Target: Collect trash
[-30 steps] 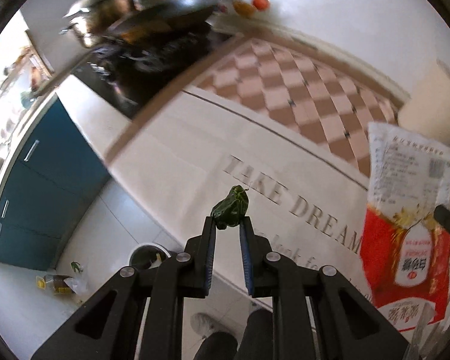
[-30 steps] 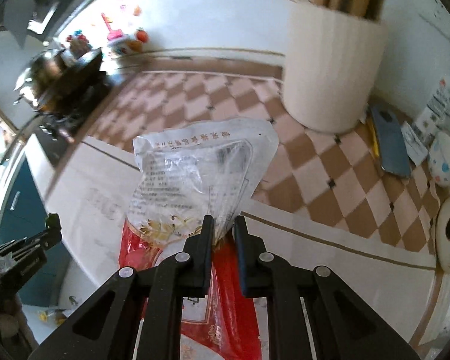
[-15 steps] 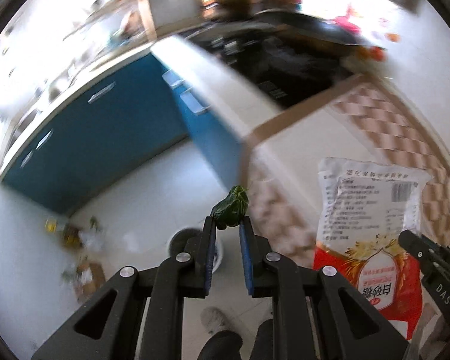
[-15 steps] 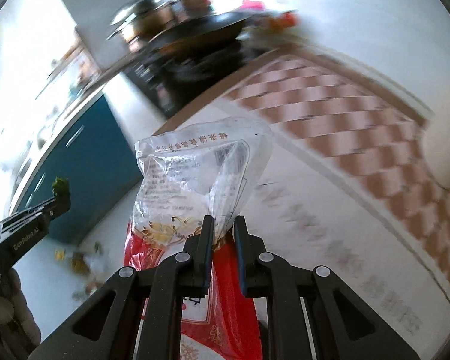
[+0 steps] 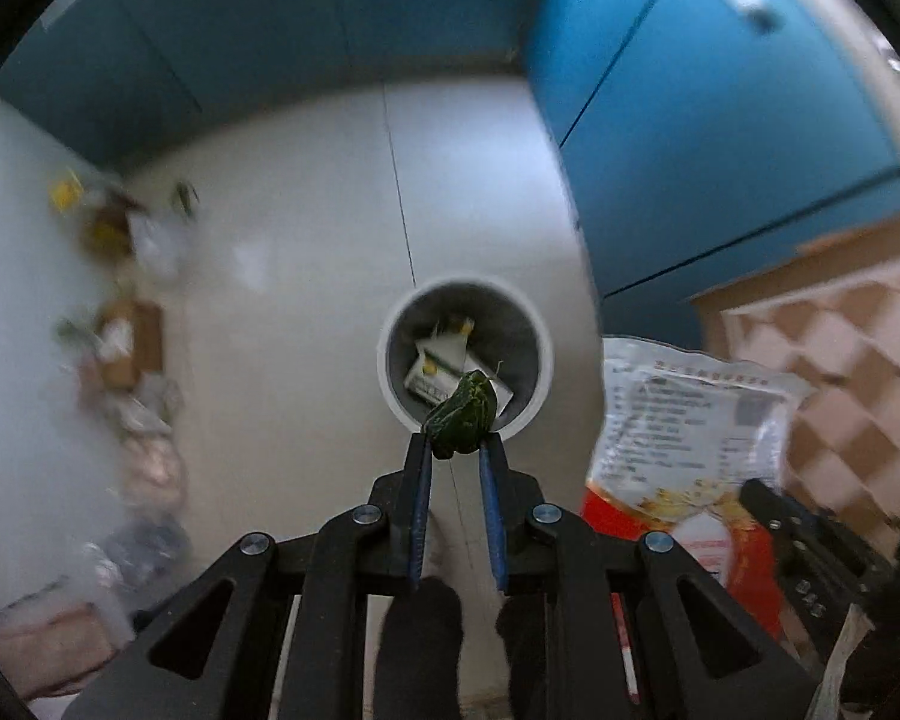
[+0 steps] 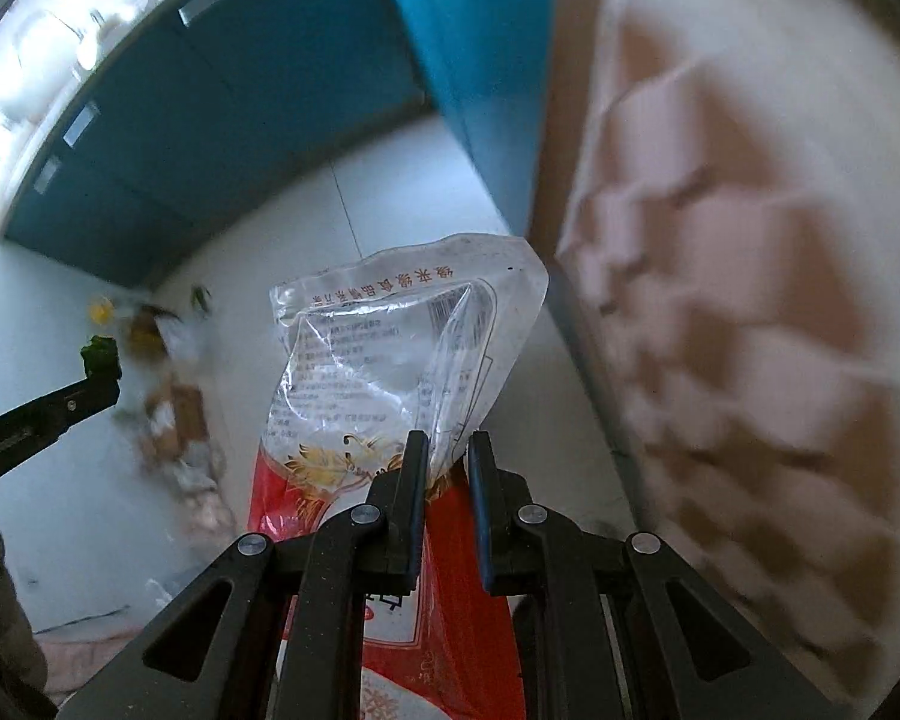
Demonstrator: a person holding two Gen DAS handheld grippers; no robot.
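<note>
My left gripper (image 5: 455, 450) is shut on a small dark green scrap (image 5: 463, 414) and holds it high over a round white trash bin (image 5: 390, 354) on the floor. The bin holds a white carton (image 5: 435, 369). My right gripper (image 6: 447, 450) is shut on an empty clear and red plastic bag (image 6: 402, 348), which hangs upright in front of it. The bag also shows at the right of the left wrist view (image 5: 684, 438). The left gripper with the green scrap (image 6: 99, 357) shows at the left of the right wrist view.
Blue cabinets (image 5: 720, 132) line the back and right over a white tiled floor (image 5: 306, 252). Loose litter and a cardboard box (image 5: 129, 336) lie along the left of the floor. The checkered counter (image 6: 750, 300) is at the right.
Both grippers have swung away from the counter and down toward the floor. The trash bin has come into the middle of the left wrist view. Both grips are unchanged.
</note>
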